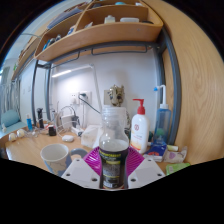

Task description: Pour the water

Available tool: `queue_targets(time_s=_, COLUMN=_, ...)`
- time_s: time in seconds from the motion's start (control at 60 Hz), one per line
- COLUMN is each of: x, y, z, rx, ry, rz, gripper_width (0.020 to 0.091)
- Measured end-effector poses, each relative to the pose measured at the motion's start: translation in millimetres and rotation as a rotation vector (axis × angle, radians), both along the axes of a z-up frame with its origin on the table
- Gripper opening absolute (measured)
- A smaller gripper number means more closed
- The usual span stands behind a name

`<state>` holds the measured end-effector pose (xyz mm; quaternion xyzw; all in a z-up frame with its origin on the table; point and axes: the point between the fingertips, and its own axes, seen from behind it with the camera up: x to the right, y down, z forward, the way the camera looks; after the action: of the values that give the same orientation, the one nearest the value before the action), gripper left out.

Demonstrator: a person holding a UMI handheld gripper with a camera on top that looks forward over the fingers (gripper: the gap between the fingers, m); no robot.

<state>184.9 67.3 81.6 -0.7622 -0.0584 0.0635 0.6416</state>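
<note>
Gripper [113, 172] clenched on the bottle [113, 150], upright between its fingers; the mug [55, 158] sits on the counter just left and ahead, so the pour tips leftward.

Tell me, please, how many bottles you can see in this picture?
2: a clear water bottle with a dark label stands between the gripper fingers, and a white pump bottle stands beyond it. Others may be hidden among the clutter.
</note>
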Motion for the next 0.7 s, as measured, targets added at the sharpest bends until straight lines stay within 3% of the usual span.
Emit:
queue_targets(time_s=0.167, x=4, y=-2, z=3, rx=0.027, ry=0.018, rz=-0.021, gripper_width=0.0273)
queue_targets(time_s=0.233, x=5, y=-2, z=4, rx=0.031, ry=0.007, rz=-0.030, gripper_width=0.0306)
queue_targets(time_s=0.383, x=8, y=-2, z=2, rx=0.014, ry=-0.004, rz=-0.054, gripper_width=0.0424)
queue_targets(time_s=0.5, x=12, y=-8, z=-2, rx=-0.020, ry=-0.020, rz=-0.087, gripper_width=0.0643)
queue_targets(time_s=0.65, x=18, y=-40, z=-10, rx=-0.059, ry=-0.018, rz=-0.118, gripper_width=0.0790)
queue_targets(time_s=0.7, x=22, y=-56, z=-9, rx=-0.059, ry=-0.023, rz=-0.143, gripper_width=0.0800)
